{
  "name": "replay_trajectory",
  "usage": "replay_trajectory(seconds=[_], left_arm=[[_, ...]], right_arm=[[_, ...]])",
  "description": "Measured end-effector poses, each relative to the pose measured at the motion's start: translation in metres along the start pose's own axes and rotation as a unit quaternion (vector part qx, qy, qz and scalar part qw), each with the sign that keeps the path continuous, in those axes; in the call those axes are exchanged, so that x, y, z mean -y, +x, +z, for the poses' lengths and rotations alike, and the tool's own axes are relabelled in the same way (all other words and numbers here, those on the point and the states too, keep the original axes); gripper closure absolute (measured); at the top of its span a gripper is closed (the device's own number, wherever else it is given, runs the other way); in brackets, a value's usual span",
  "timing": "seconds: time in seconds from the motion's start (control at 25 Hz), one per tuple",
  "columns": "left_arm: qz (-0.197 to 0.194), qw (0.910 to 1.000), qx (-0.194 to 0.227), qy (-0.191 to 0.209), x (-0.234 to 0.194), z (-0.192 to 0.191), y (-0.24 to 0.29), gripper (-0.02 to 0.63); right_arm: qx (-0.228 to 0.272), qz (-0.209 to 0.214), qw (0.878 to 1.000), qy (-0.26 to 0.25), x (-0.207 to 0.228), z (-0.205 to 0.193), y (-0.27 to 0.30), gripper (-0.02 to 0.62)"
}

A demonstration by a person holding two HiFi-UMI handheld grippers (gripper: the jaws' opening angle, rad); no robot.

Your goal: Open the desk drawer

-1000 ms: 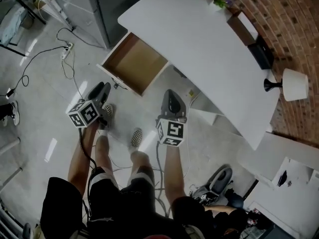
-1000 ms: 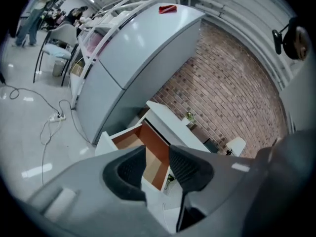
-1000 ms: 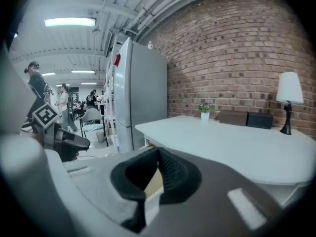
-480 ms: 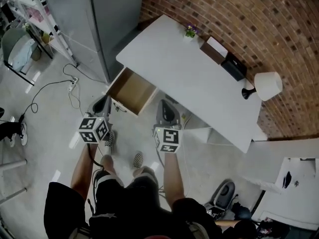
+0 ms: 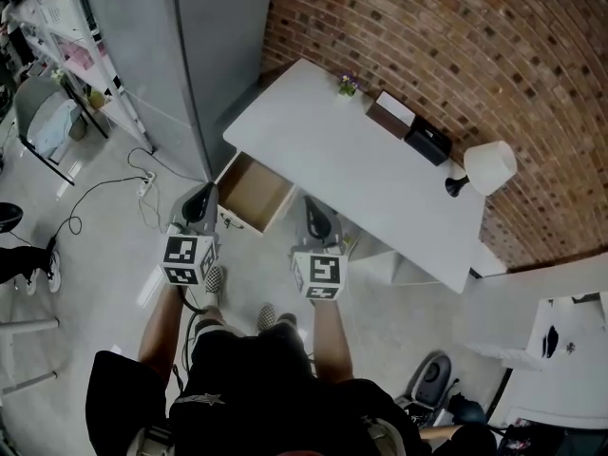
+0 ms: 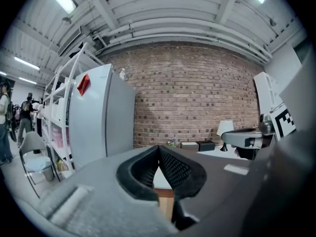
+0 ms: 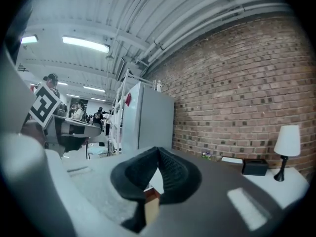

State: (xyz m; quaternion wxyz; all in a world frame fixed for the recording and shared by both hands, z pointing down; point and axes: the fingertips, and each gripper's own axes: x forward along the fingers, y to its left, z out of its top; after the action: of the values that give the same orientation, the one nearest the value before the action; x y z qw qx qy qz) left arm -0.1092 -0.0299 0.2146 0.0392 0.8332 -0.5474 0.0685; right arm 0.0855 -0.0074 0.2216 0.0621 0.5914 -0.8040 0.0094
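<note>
Left gripper (image 5: 201,198): jaws fully closed, pads together, nothing held. Right gripper (image 5: 316,215): jaws closed, empty. The drawer (image 5: 249,194) stands pulled open under the desk (image 5: 351,155), centre-left of the frame, just above both grippers.

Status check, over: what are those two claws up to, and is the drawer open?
Left claw shut, empty. Right claw shut, empty. Drawer pulled out of desk, inside bare. Nothing blocking it.

Left gripper (image 5: 201,198) centre-left, jaws together, empty. Right gripper (image 5: 316,213) centre, jaws together, empty. Left arm (image 5: 160,326), right arm (image 5: 328,335) stretched forward, side by side.
</note>
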Motion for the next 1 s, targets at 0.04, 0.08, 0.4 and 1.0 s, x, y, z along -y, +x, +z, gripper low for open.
replay_trajectory(seconds=[0.04,0.08,0.4,1.0], left_arm=[[-0.001,1.0,0.002,0.006,0.002,0.005,-0.003,0.597],[-0.002,0.9999,0.003,0.012,0.003,0.009,-0.005,0.597],[-0.002,0.9992,-0.005,0.041,0.014,0.007,-0.018,0.597],[-0.016,0.998,-0.034,0.051,0.035,-0.022,-0.023,0.597]], right_arm=[[0.001,-0.002,1.0,-0.001,0.0,0.004,-0.005,0.591],[0.003,-0.004,1.0,-0.002,0.0,0.007,-0.009,0.591],[0.006,-0.023,1.0,0.0,0.008,0.009,-0.037,0.591],[-0.01,-0.023,1.0,0.01,0.014,-0.015,-0.049,0.591]])
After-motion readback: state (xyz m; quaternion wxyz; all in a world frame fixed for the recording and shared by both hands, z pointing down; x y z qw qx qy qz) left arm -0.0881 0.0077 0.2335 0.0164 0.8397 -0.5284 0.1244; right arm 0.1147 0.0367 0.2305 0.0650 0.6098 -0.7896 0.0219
